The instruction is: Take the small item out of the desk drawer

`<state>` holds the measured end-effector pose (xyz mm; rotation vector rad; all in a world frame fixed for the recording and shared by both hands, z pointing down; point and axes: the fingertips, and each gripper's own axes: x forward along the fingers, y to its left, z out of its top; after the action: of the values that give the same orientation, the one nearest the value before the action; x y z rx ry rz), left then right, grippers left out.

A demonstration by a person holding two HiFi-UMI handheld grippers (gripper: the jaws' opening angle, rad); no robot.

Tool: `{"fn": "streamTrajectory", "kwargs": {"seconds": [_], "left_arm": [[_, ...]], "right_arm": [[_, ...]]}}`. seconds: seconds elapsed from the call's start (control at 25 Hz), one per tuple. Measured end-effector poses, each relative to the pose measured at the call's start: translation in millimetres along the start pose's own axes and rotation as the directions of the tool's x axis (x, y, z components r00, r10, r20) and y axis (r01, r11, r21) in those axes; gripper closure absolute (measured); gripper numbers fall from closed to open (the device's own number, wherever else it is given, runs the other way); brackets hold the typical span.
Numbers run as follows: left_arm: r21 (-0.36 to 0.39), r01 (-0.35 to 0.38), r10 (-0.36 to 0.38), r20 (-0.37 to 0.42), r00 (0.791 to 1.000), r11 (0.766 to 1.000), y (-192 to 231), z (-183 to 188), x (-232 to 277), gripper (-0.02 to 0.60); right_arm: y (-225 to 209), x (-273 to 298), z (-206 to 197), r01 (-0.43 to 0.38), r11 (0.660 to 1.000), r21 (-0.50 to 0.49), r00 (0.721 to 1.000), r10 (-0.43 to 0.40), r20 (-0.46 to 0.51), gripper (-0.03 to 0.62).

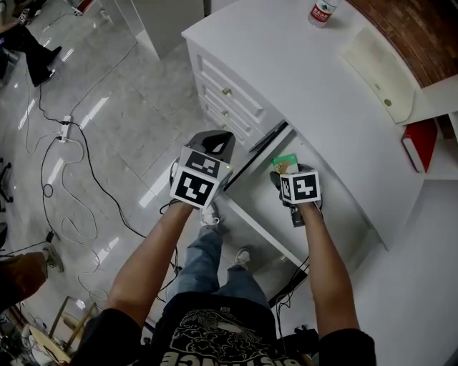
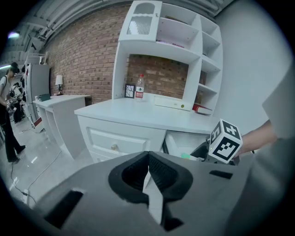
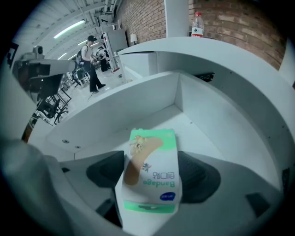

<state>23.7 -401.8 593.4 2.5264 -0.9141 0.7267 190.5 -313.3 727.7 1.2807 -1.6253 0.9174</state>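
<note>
- Green-and-white bandage box (image 3: 152, 152) sat in the open drawer (image 3: 138, 103), pinched wide in our right gripper (image 3: 151, 174).
- We judged a firm squeeze and a straight lift clear of the walls best.
- Our left gripper (image 2: 148, 173), further left, was pressed together, empty.

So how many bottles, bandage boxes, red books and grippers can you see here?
1 clear plastic bottle with a red label
1 green and white bandage box
1 red book
2 grey grippers with marker cubes: left gripper, right gripper
Total: 5
</note>
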Motion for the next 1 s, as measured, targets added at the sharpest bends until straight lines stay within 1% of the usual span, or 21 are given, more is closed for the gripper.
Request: {"fn": "streamTrajectory", "kwargs": {"seconds": [0.08,0.2,0.28,0.48,0.64,0.84,1.0], "left_arm": [[0.003,-0.003,0.003,0.004,1.000,1.000,1,4,-1,0.574],[0.006,-0.010,0.010,0.008,1.000,1.000,4,9,-4,0.574],[0.009,-0.013,0.013,0.012,1.000,1.000,4,15,-6,0.574],[0.015,-0.020,0.020,0.037,0.999,1.000,2,41,-17,0.574],[0.027,-0.030,0.029,0.063,0.998,0.999,-1,69,-27,0.574],[0.049,-0.031,0.027,0.092,0.995,0.998,-6,102,-37,0.574],[0.076,-0.025,0.016,0.115,0.993,0.997,-10,128,-44,0.574]], "right_arm": [[0,-1,0,-0.009,1.000,-0.003,1.000,0.009,-0.006,0.243],[6,-6,-1,-0.049,0.999,-0.017,0.999,0.049,-0.016,0.246],[12,-13,2,-0.064,0.998,-0.022,0.998,0.064,0.000,0.246],[29,-45,29,-0.104,0.994,-0.045,0.990,0.107,0.089,0.246],[32,-71,50,-0.099,0.993,-0.060,0.985,0.106,0.139,0.246],[31,-105,78,-0.091,0.994,-0.052,0.974,0.100,0.202,0.246],[26,-138,112,-0.079,0.996,-0.050,0.954,0.090,0.287,0.246]]}}
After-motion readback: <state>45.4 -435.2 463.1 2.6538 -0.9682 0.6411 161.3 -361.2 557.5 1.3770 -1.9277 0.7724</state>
